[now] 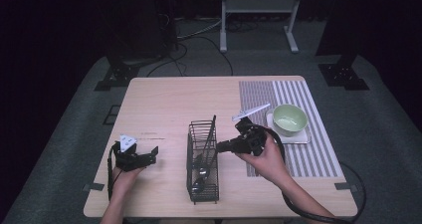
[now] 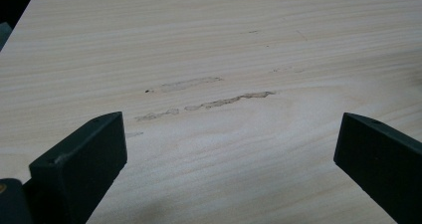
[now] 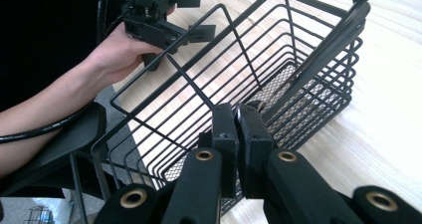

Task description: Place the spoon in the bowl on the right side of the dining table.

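A black wire basket (image 1: 202, 162) stands at the table's front centre, and inside it are a spoon (image 1: 200, 173) and a dark utensil (image 1: 211, 129) that leans out over the far end. My right gripper (image 1: 219, 146) reaches the basket's right wall from the right. In the right gripper view its jaws (image 3: 236, 129) are pressed together at the near rim of the basket (image 3: 278, 69), where a cross wire ends between them. My left gripper (image 1: 153, 154) rests to the left of the basket, open, with bare wood between its jaws (image 2: 229, 149).
A green bowl (image 1: 289, 119) sits on a white square plate (image 1: 303, 137) on the striped placemat (image 1: 298, 92) at the right. A pale utensil (image 1: 250, 112) lies at the mat's left edge. The person's left hand with its gripper (image 3: 196, 16) shows beyond the basket.
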Available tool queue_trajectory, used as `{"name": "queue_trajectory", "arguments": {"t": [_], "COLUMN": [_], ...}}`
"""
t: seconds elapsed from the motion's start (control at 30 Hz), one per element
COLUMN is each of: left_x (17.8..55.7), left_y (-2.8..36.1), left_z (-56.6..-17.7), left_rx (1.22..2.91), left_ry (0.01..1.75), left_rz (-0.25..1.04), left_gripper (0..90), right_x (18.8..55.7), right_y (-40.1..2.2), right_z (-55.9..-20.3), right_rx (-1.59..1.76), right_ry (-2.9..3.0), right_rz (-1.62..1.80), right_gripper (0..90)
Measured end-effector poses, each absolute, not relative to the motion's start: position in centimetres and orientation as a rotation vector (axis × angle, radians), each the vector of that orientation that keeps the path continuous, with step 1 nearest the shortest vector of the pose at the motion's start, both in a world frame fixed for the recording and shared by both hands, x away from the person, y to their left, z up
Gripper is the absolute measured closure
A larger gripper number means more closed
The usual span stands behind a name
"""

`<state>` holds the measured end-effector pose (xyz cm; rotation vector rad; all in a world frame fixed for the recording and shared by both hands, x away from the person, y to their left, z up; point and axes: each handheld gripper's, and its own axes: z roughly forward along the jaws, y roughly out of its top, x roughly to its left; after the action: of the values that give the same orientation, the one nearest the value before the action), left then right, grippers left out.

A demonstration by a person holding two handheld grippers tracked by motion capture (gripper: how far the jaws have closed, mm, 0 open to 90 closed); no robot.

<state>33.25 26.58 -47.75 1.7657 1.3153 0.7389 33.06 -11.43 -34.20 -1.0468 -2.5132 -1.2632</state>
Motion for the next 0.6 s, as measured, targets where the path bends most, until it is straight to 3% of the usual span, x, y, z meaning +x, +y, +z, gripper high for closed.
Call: {"name": "queue_trajectory", "arguments": {"t": [0.6], "left_x": [33.3], "left_y": [26.6], "left_z": [-47.7], "left_rx": [1.767], "left_ry": [1.313], "left_rz": [0.743], "left_gripper": [0.0], "right_x": [32.2], "right_y": [-12.3], "right_z": [-32.9], "right_rx": [-1.05], "right_ry": [-2.489], "right_rz": [-1.322], "right_gripper": [88.5]}}
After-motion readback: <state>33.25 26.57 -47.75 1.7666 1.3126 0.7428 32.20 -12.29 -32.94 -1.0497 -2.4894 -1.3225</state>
